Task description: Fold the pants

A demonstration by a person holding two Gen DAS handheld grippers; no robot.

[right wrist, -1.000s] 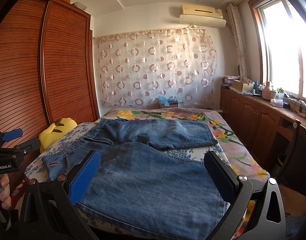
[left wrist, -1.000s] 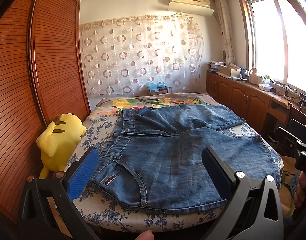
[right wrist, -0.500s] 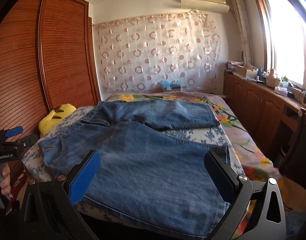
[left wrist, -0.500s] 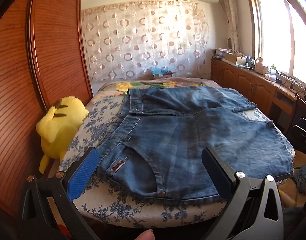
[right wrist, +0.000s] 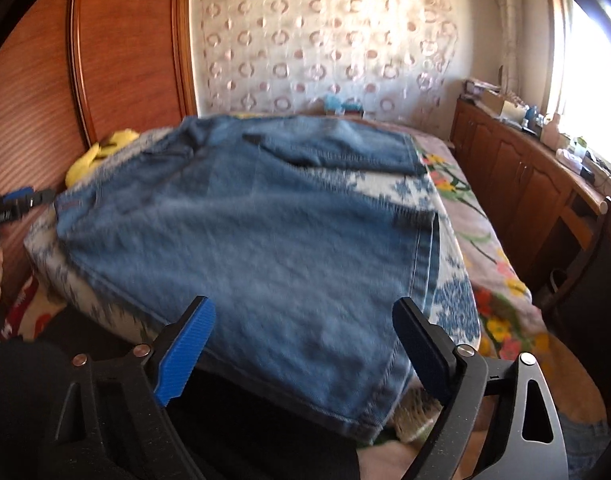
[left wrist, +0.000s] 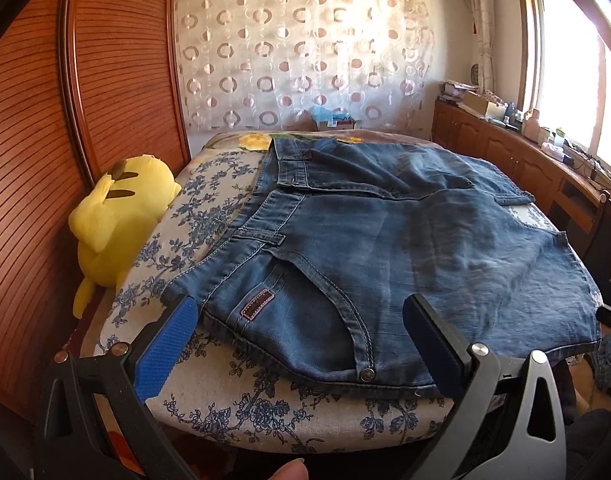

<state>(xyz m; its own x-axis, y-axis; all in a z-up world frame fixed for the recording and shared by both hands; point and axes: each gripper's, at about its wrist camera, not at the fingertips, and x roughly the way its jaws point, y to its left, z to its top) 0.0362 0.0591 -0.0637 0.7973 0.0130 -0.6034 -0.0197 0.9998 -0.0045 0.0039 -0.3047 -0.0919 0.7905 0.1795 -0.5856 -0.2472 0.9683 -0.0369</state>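
My right view blurry, hard to see stitches. Jeans (right wrist: 249, 248) lie flat on bed (right wrist: 457, 304), one leg end hangs over near edge. Right claw (right wrist: 303, 344) closing, pads not touching cloth. My left view sharp: left claw (left wrist: 301, 336) wide apart, holds nothing, by waist corner. Yellow plush toy (left wrist: 117, 216) half hidden in right view.

Floral bed (left wrist: 209, 390): denim pants (left wrist: 385, 248), yellow plush (left wrist: 117, 216)
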